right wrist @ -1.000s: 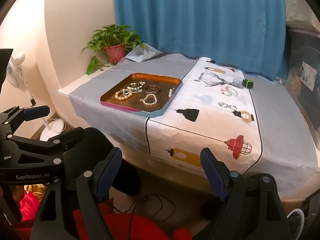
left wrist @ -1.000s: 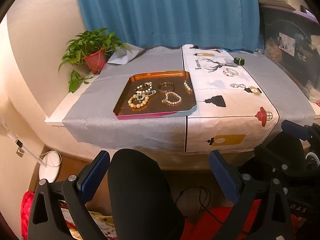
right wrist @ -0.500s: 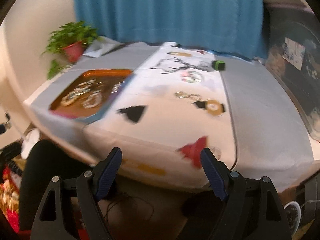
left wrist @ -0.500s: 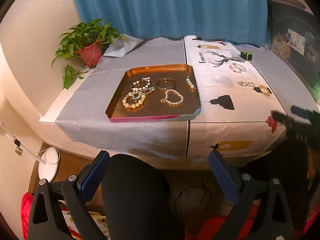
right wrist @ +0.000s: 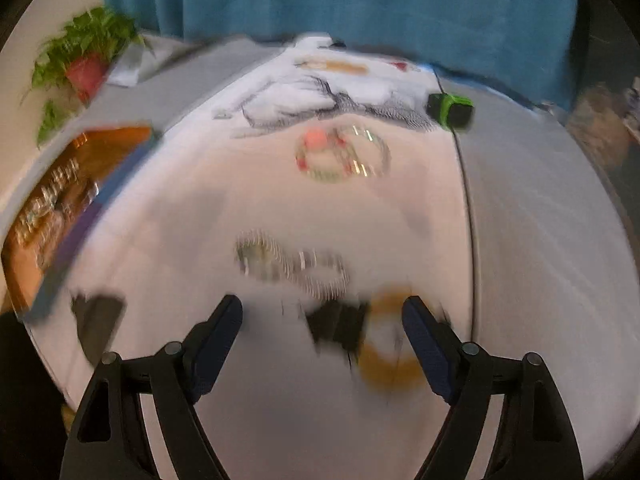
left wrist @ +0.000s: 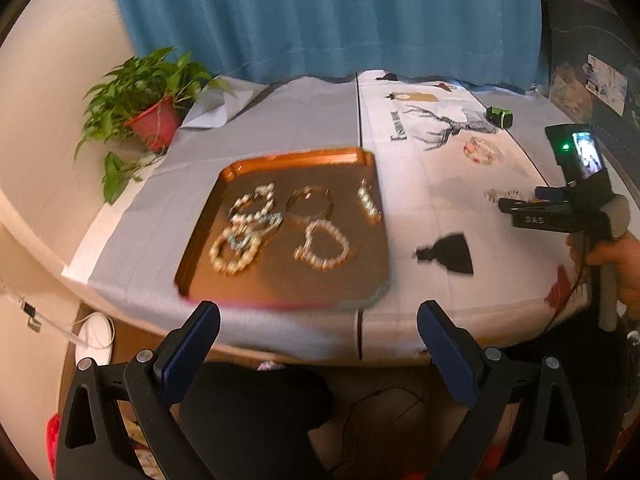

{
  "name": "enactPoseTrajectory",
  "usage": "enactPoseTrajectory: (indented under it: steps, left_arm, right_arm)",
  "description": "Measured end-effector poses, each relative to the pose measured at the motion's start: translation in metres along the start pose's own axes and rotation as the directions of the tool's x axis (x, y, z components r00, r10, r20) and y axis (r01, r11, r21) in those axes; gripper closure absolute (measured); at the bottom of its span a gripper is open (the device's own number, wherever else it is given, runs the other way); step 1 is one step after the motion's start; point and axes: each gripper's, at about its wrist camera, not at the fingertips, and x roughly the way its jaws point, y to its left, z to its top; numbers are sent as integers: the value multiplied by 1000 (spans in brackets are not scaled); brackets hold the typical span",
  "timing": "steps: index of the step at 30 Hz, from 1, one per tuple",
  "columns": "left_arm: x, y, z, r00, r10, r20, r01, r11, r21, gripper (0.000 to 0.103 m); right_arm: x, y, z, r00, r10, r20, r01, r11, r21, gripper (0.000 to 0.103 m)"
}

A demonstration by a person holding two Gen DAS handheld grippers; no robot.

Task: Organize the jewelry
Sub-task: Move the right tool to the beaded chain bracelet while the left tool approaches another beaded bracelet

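An orange tray [left wrist: 356, 158] on the table holds several bracelets, among them a pearl one [left wrist: 323, 245] and a metal bangle [left wrist: 309, 201]. My left gripper [left wrist: 318, 316] hangs open at the table's near edge, just short of the tray, with nothing between its fingers. On the white printed cloth lie a beaded bracelet with a pink bead [right wrist: 340, 156] and a silvery chain bracelet [right wrist: 292, 266]. My right gripper [right wrist: 322, 310] is open just short of the chain bracelet, holding nothing. The right wrist view is blurred. The left wrist view shows the right gripper [left wrist: 520, 206] over the cloth, held by a hand.
A potted plant [left wrist: 150, 118] stands at the table's far left corner. A small black and green device [left wrist: 500, 116] lies at the back of the cloth. A blue curtain [left wrist: 320, 16] hangs behind the table. The person's dark-clothed leg [left wrist: 256, 420] is below the near edge.
Both grippers have moved forward toward the table. The right one swung right from the tray side to over the white cloth and dropped lower. Both stayed open.
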Motion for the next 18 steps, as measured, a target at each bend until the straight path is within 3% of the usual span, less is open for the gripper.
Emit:
enactPoseTrajectory:
  steps: [2, 4, 5, 6, 9, 11, 14, 18]
  left_arm:
    - [7, -6, 17, 1000, -5, 15, 5, 1000, 2, 5]
    - [15, -13, 40, 999, -19, 34, 18, 1000, 8, 5]
    - [21, -18, 55, 998, -30, 48, 30, 1000, 11, 5]
    - [24, -22, 66, 997, -47, 61, 46, 999, 14, 5]
    - [44, -47, 109, 987, -114, 111, 111, 993, 36, 2]
    - [62, -65, 133, 981, -161, 109, 156, 986, 55, 1]
    - [104, -106, 176, 956, -289, 44, 284, 954, 101, 1]
    - [160, -157, 209, 937, -347, -41, 349, 925, 150, 1]
  right_arm:
    - [9, -7, 11, 1000, -7, 22, 7, 1000, 4, 20]
    - [13, -17, 17, 998, -12, 56, 10, 1000, 24, 39]
    - [12, -22, 19, 998, -14, 62, 12, 999, 41, 76]
    - [12, -27, 20, 997, -32, 65, 30, 999, 37, 100]
    - [10, -55, 17, 998, -8, 69, 3, 997, 77, 100]
    - [9, -75, 16, 997, -51, 63, 44, 993, 105, 100]
    - [5, -105, 11, 994, -97, 54, 88, 984, 156, 99]
    - [3, -127, 7, 989, -140, 50, 131, 979, 154, 99]
